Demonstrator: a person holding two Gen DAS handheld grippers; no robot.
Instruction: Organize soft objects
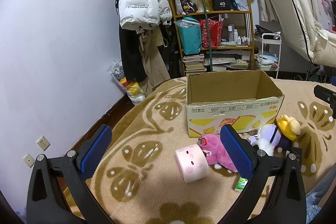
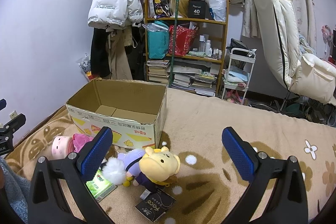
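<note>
An open empty cardboard box (image 1: pixel 233 117) stands on the beige blanket; it also shows in the right wrist view (image 2: pixel 117 129). In front of it lie a pale pink cylindrical pig plush (image 1: pixel 191 164) (image 2: pixel 59 144), a magenta plush (image 1: pixel 214 152) (image 2: pixel 80 140), a purple and white plush (image 1: pixel 266 136) (image 2: pixel 126 165) and a yellow bear plush (image 1: pixel 288 124) (image 2: pixel 159 163). My left gripper (image 1: pixel 166 150) is open and empty, above the blanket near the pig plush. My right gripper (image 2: pixel 167 152) is open and empty, above the yellow bear.
A green tissue pack (image 2: pixel 100 184) (image 1: pixel 241 183) and a black packet (image 2: pixel 155 204) lie on the blanket (image 2: pixel 210 129). Behind the bed stand a cluttered wooden shelf (image 1: pixel 214 35), hanging coats (image 1: pixel 138 5), a white cart (image 2: pixel 237 75) and a cream chair (image 2: pixel 281 35).
</note>
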